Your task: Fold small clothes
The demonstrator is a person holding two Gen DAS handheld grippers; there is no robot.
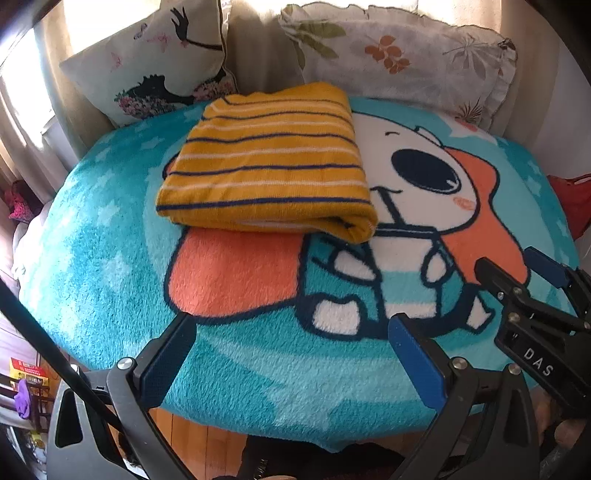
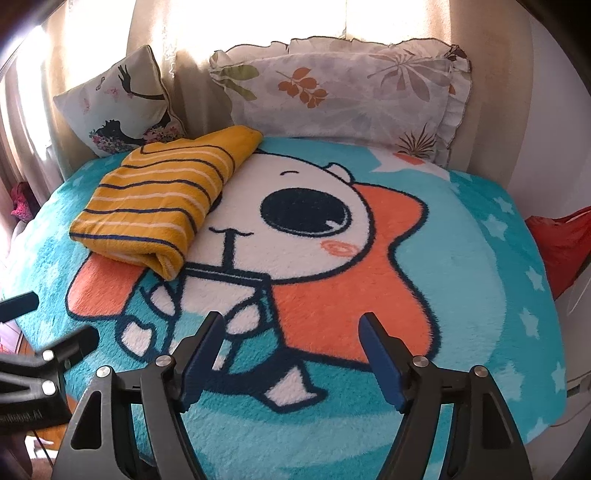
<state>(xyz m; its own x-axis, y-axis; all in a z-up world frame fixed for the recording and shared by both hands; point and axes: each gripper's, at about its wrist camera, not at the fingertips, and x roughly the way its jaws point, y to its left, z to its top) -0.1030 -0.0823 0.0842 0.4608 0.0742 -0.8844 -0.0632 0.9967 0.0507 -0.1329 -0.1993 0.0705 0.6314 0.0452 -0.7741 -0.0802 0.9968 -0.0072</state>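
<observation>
The folded striped garment [image 1: 264,158] lies at eleven o'clock on the cartoon blanket [image 1: 110,266], hiding part of its print. The left gripper [image 1: 291,354] and right gripper [image 2: 293,354] are spread, pinching nothing.

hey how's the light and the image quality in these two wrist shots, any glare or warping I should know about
Left wrist view: backlit curtain blown out to white, strong fisheye bowing of the blanket, dark vignette corners; folded striped garment sharp and evenly lit. Right wrist view: same washed-out curtain glare behind the leaf-print pillow, garment clear, blanket edges curved, no motion blur.
</observation>
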